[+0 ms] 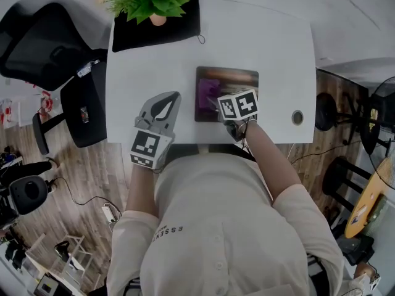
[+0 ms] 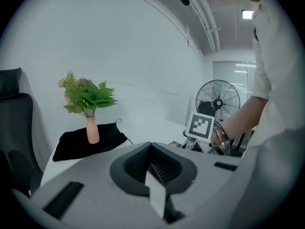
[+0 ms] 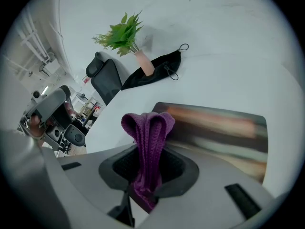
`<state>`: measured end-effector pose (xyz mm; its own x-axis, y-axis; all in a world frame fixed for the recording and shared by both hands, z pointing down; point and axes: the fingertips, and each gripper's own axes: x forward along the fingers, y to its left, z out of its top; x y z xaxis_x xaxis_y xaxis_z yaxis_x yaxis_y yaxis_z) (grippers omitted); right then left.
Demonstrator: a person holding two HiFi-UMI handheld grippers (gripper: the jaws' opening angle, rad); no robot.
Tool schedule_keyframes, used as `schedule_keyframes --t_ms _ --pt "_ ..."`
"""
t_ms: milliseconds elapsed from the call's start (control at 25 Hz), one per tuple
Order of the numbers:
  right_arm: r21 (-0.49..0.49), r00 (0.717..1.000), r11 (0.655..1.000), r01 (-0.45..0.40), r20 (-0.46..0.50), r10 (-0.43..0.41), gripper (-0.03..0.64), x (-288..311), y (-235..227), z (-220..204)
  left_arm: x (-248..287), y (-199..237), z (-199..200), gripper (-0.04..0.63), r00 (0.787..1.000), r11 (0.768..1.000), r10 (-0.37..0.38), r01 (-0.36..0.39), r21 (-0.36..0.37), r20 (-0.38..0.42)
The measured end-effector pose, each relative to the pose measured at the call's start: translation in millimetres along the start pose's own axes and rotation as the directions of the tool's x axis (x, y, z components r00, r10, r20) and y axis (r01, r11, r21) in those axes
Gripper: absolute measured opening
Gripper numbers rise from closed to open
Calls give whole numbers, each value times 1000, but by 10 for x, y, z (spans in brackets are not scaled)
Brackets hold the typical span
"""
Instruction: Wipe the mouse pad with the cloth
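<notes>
Your right hand-held gripper has its jaws clamped on the knitted purple cloth. The cloth is folded double, and a rounded loop of it stands out beyond the jaw tips. That loop serves as your wiping face, so pinching the cloth low down makes sense: the padded fold meets the pad rather than the hard jaws.

The dark rectangular mouse pad with a glossy, streaked top lies flat on the white surface, near the edge closest to you. In the head view the cloth sits over the pad's left part. I cannot tell whether the fold is pressing on the pad or just above it.

Your left hand-held gripper has its jaws together with nothing between them. It is parked on the bare surface just left of the pad, out of the wiping path. From there it looks ready to steady the pad, should the pad slide.

The leafy green plant in a slim pink vase stands on a black drawstring pouch at the far edge, well apart from the work.

Most of the pad's right side is uncovered, so I judge the wiping to be early or midway.
</notes>
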<state>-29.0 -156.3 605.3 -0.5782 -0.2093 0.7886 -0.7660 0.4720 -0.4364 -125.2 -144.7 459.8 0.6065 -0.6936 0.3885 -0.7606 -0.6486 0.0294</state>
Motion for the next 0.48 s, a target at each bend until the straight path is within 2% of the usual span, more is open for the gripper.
schedule_keyframes --t_ms 480 --pt "30 1000 999 13 15 -13 107 -375 -511 -196 307 -426 95 2 1000 1000 -2 2 -4 -7"
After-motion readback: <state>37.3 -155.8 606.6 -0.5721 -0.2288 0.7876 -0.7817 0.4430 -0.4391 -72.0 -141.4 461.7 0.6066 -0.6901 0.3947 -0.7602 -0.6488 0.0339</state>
